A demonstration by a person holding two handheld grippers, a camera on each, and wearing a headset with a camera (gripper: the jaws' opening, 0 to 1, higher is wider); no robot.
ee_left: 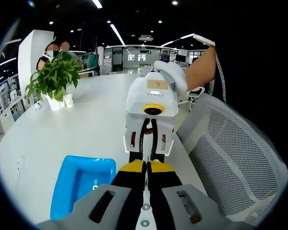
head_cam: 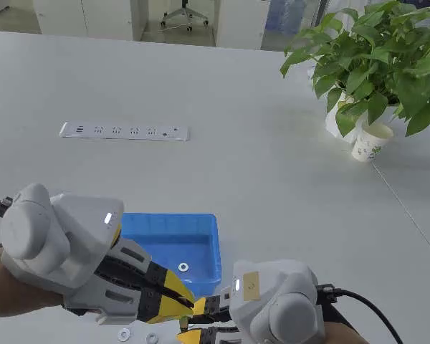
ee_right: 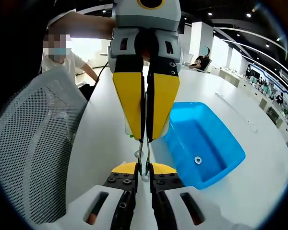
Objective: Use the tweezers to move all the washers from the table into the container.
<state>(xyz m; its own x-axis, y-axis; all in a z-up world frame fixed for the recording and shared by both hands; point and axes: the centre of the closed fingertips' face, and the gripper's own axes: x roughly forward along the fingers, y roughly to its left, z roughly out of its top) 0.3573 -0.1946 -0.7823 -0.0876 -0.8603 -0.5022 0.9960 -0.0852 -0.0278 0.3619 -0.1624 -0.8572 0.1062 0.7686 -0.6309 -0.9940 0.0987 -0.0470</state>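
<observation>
Here my left gripper (ee_right: 145,138) and right gripper (ee_right: 143,169) both pinch the tweezers (ee_right: 144,155), jaws pressed together. One washer (head_cam: 183,267) lies in the blue container (head_cam: 201,223); two washers (head_cam: 122,334) sit on the table (head_cam: 258,143) just beside it.

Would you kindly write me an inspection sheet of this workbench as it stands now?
Surface: white table.
Job's things: blue container holding one washer; two washers on the table beside it; tweezers.
Clutter: power strip, paper cup.
Grippers: left gripper and right gripper face each other, both shut on the tweezers.
Cables: black cable from the right gripper.
Surroundings: potted plant, mesh chair.
</observation>
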